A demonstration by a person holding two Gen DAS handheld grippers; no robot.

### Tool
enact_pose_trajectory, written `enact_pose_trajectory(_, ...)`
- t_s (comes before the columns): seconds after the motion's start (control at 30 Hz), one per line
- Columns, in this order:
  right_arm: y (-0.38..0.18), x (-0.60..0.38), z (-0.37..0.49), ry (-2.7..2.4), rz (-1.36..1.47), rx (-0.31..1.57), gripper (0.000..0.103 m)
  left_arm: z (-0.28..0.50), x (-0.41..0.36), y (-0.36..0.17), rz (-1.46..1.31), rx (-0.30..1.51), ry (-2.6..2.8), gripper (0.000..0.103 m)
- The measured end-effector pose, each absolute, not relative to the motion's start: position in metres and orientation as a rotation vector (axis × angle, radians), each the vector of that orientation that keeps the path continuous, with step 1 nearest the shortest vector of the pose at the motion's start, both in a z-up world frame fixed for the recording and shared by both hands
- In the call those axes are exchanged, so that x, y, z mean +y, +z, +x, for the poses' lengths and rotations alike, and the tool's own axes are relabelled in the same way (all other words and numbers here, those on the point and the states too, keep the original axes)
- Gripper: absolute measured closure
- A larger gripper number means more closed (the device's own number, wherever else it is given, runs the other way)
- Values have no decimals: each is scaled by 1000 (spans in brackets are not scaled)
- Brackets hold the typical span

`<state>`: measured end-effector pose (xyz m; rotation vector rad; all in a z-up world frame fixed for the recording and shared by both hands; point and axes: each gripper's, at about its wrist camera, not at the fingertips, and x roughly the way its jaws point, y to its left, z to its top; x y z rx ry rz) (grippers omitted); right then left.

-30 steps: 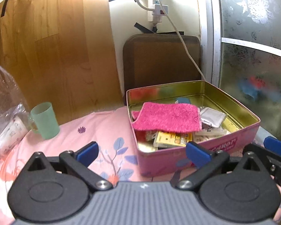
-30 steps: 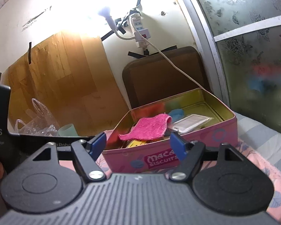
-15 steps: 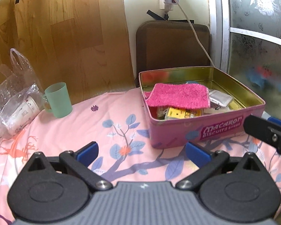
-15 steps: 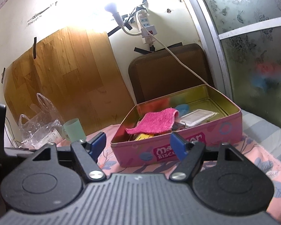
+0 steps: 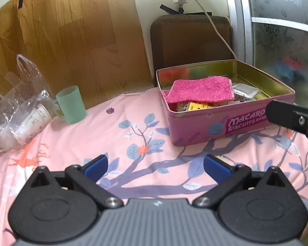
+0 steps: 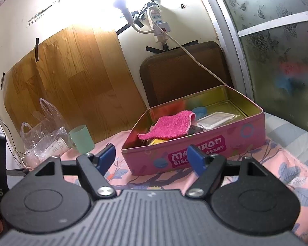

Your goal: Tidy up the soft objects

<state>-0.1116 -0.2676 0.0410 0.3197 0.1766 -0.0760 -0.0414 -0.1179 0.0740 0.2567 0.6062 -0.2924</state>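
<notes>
A bright pink cloth (image 5: 201, 90) lies folded inside an open pink biscuit tin (image 5: 197, 129), on top of small packets. The tin stands on a pink floral bedsheet (image 5: 133, 127). My left gripper (image 5: 156, 167) is open and empty, low over the sheet, well short of the tin. My right gripper (image 6: 152, 156) is open and empty, in front of the tin (image 6: 246, 135), with the cloth (image 6: 168, 126) beyond its fingers. Part of the right gripper's black body (image 5: 291, 119) shows at the right edge of the left wrist view.
A mint green cup (image 5: 71, 104) and a clear plastic bag (image 5: 20, 102) with a white cup inside stand at the left by a wooden panel. A brown cushion (image 5: 191, 41) leans on the wall behind the tin. A frosted glass window (image 5: 283, 41) is on the right.
Both grippers have pulled back from the tin. The tin and cloth look smaller and farther away, and more of the bedsheet shows. The cloth stays in the tin.
</notes>
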Motion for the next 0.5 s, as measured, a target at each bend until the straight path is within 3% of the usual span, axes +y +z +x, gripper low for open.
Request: enact_pose_trajectory(0.5,33,-265,-112,-85,334,205,23,-50,-118,59,274,661,-310,0)
